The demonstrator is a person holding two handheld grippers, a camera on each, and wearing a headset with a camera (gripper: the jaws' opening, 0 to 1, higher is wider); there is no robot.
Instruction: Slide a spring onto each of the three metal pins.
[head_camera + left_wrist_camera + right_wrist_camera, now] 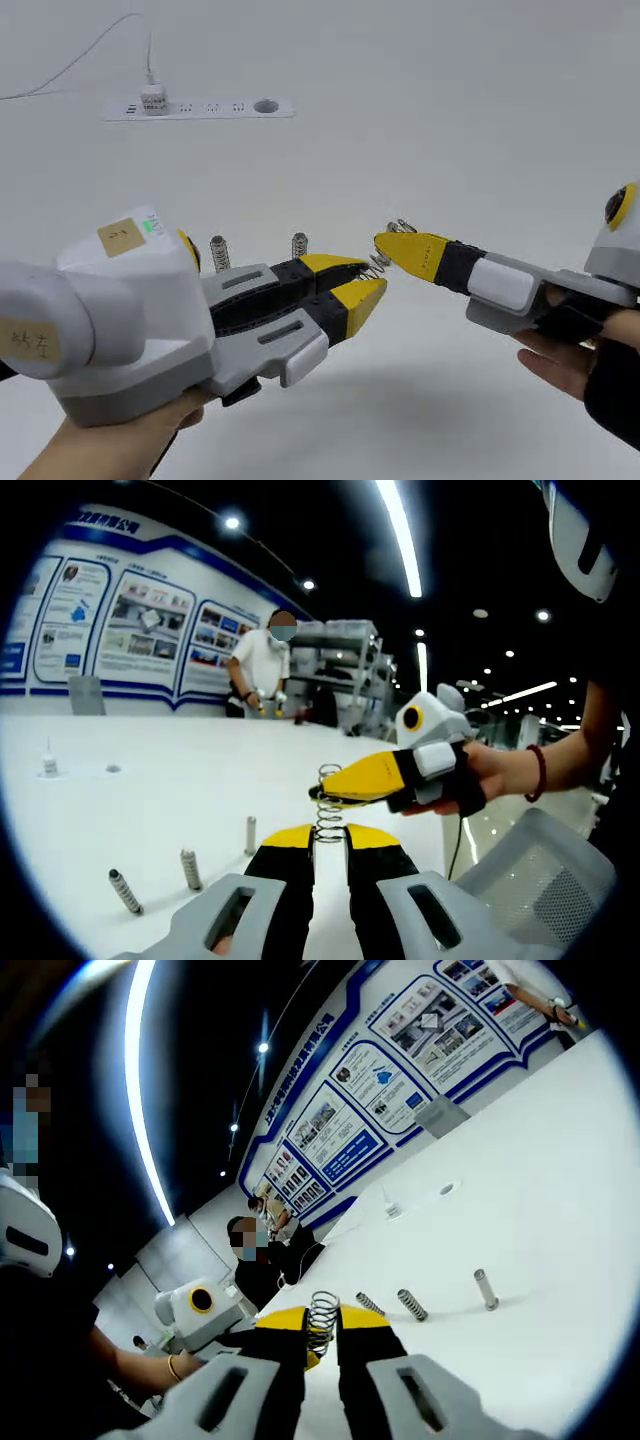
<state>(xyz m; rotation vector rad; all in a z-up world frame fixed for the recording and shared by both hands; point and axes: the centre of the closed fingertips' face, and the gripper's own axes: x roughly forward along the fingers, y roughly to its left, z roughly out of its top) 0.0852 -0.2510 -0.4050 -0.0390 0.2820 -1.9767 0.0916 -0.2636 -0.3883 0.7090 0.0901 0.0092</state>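
One spring [379,266] hangs in the air between my two grippers, above the white table [450,130]. My left gripper [372,275] comes in from the lower left and its yellow jaws close on the spring's [328,818] lower end. The right gripper [385,240] reaches in from the right and pinches the same spring [321,1316] higher up, with the top coil poking out above its tip. Behind the left gripper stand two pins with springs on them [219,252] [299,244]. A bare pin [251,835] [485,1288] stands beside them.
A white power strip [200,107] with a plugged-in charger lies at the table's far side. A person [262,665] stands beyond the table by wall posters. A grey chair [560,880] sits off the table's right side.
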